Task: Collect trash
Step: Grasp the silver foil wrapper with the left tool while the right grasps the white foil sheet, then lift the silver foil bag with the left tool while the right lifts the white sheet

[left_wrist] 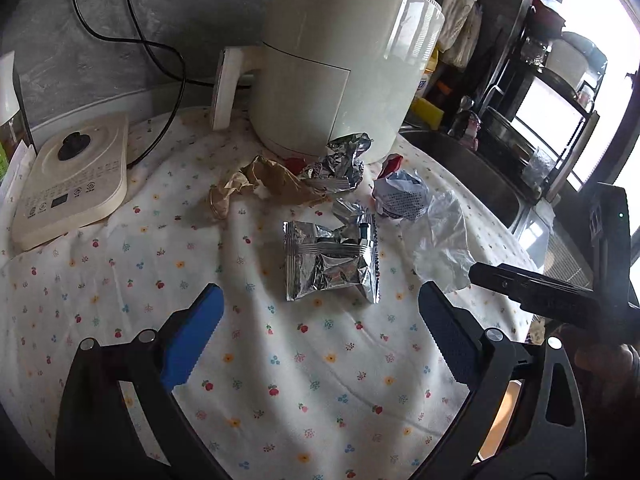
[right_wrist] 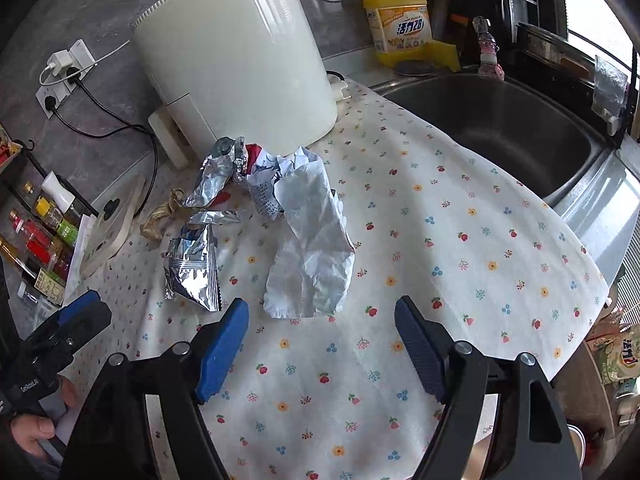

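Trash lies on a floral cloth (left_wrist: 280,380) in front of a white appliance. In the left wrist view a silver foil packet (left_wrist: 332,264) sits just ahead of my left gripper (left_wrist: 320,296), which is open with nothing between its blue pads. Behind it are crumpled foil (left_wrist: 340,164), brown paper (left_wrist: 260,184), a printed wrapper (left_wrist: 400,196) and a white crumpled bag (left_wrist: 440,240). In the right wrist view my right gripper (right_wrist: 322,304) is open and empty, its tips just short of the white bag (right_wrist: 312,248). The foil packet (right_wrist: 192,272) lies left of it.
A tall white air fryer (right_wrist: 236,52) stands behind the trash. A steel sink (right_wrist: 500,128) is to the right, with a yellow soap bottle (right_wrist: 400,20) behind it. A cream appliance base (left_wrist: 72,184) and black cables are at the left, and a rack of bottles (right_wrist: 36,232) beyond.
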Available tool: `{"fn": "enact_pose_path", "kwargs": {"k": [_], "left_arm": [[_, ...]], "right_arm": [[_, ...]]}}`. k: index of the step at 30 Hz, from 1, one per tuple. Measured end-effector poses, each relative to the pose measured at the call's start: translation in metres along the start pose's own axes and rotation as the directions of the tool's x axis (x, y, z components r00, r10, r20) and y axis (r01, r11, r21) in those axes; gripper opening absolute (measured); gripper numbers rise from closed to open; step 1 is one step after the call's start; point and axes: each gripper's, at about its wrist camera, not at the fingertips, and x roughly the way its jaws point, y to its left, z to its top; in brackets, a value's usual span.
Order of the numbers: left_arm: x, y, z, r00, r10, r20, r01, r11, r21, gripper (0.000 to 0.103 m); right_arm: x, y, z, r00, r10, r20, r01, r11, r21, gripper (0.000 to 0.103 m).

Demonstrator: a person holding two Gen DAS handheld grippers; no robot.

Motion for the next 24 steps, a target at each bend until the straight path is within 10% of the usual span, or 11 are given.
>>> {"fn": "enact_pose_path", "kwargs": {"k": [2,3,4,18,24], "left_arm": [[0.008,0.000,0.005,1.000,-0.005,-0.010,0.005,1.000,0.001,0.097],[0.011,0.000,0.007,1.000,-0.007,-0.015,0.007,1.000,0.001,0.097],[0.015,-0.001,0.009,1.000,-0.009,-0.019,0.009,1.000,0.003,0.097],[0.073,-0.022,0.018,0.995,-0.019,-0.100,0.027,0.997,0.077,0.089],[0.088,-0.027,0.008,0.982,-0.035,-0.184,0.046,0.997,0.058,0.047]], "right_arm": [[0.017,-0.001,0.005,0.999,0.009,-0.036,-0.009,1.000,0.010,0.052],[0.025,-0.002,0.007,0.997,0.014,-0.069,-0.013,1.000,0.019,0.017],[0.031,-0.003,0.007,0.995,0.018,-0.094,-0.016,0.999,0.029,0.007],[-0.015,-0.015,-0.015,0.999,0.024,-0.031,-0.023,0.999,0.032,0.004],[-0.035,-0.026,-0.030,1.000,0.007,-0.019,-0.006,0.999,0.038,0.004]]}}
